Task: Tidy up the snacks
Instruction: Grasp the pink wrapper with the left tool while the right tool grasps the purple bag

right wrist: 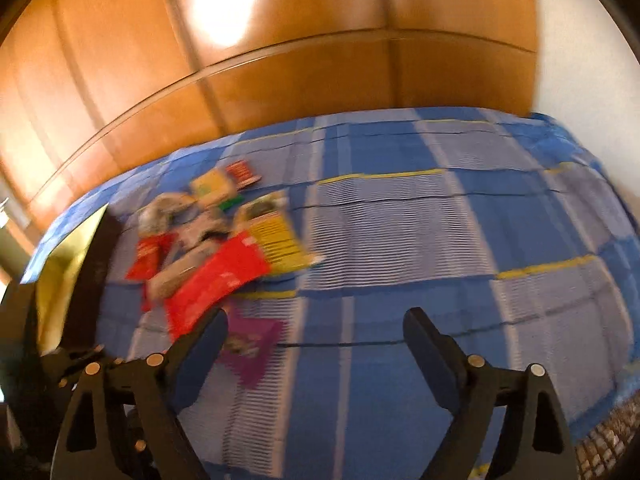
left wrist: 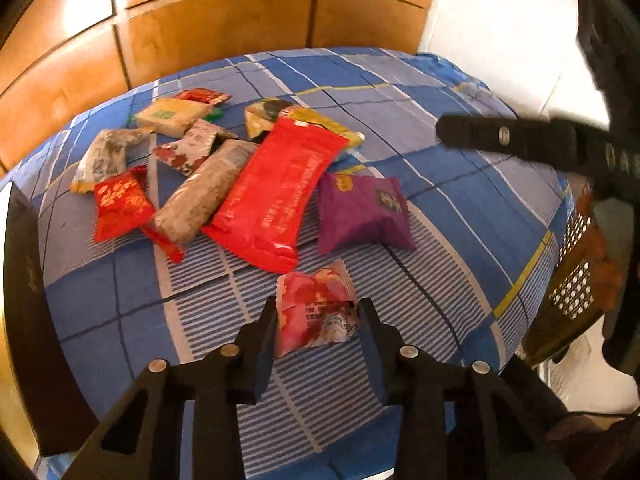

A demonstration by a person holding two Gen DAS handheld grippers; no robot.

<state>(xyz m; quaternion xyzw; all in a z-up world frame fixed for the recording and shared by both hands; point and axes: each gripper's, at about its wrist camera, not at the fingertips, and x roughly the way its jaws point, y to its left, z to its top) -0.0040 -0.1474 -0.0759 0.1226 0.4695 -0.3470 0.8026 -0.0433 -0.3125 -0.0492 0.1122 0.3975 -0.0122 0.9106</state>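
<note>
Several snack packets lie in a heap on a blue plaid bedspread (left wrist: pixel 440 208). A pink packet (left wrist: pixel 314 306) sits between the fingers of my left gripper (left wrist: pixel 318 312), which is closed on it. Beyond lie a long red packet (left wrist: pixel 280 192), a purple packet (left wrist: pixel 362 212), a beige bar (left wrist: pixel 204 192) and a small red packet (left wrist: pixel 120 202). My right gripper (right wrist: pixel 316 328) is open and empty above the bedspread (right wrist: pixel 440 240); the purple packet (right wrist: pixel 252 344) lies by its left finger. The right gripper also shows at the right of the left wrist view (left wrist: pixel 500 136).
A perforated brown basket (left wrist: pixel 572 280) stands at the bed's right edge; it also shows in the right wrist view (right wrist: pixel 608 440). A dark box (left wrist: pixel 28 300) stands at the left. Wooden wardrobe panels (left wrist: pixel 220 32) rise behind the bed, and a white wall (left wrist: pixel 500 20) is at the right.
</note>
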